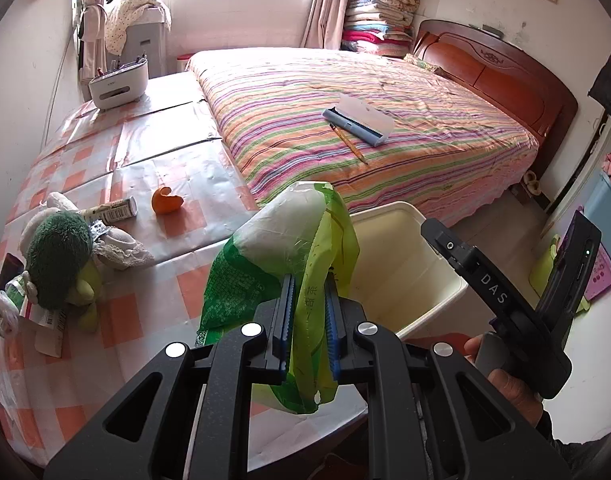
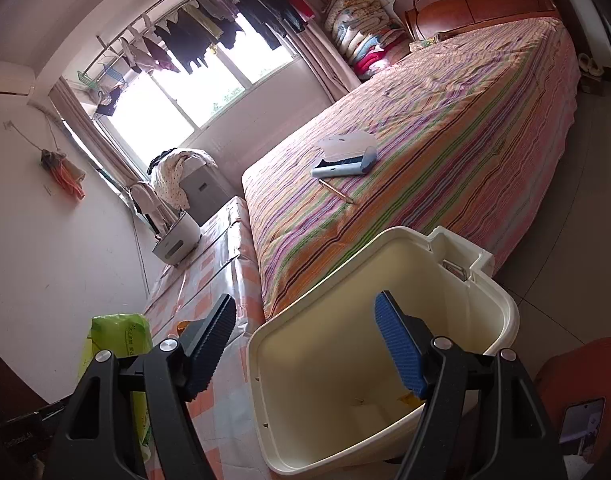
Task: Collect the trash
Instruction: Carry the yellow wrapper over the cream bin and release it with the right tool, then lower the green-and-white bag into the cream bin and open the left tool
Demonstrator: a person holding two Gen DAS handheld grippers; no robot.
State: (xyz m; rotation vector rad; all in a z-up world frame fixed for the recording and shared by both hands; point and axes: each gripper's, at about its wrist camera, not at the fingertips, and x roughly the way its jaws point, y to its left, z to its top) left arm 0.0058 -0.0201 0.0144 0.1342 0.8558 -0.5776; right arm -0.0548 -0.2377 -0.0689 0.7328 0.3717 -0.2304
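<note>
**A:** Where is the trash right now?

**B:** A crumpled green and white plastic wrapper [image 1: 289, 264] is clamped between the blue pads of the left gripper [image 1: 308, 312]. It hangs in the air over the near edge of the table, just beside a cream plastic bin [image 1: 409, 264].

**A:** And the other gripper?

**B:** The right gripper [image 2: 305, 344] has its fingers spread wide apart with nothing between them. It hovers over the open mouth of the bin [image 2: 501, 300], which looks nearly bare inside apart from a small yellowish scrap at the bottom. In the left view a hand [image 1: 505, 376] grips its handle at the right edge.

**A:** What else lies on the table?

**B:** The table [image 1: 145, 152] wears an orange and white checked cover. On it sit a piece of orange peel [image 1: 165, 202], a small labelled tube [image 1: 115, 210], a green plush toy [image 1: 61, 256] and more wrappers [image 1: 21, 304] at the far left. A white box holding pens [image 1: 119, 84] stands at the far end.

**A:** And beyond?

**B:** A bed with a striped cover [image 1: 345, 112] holds an open grey case [image 1: 357, 120] and a pencil [image 1: 349, 143]
</note>
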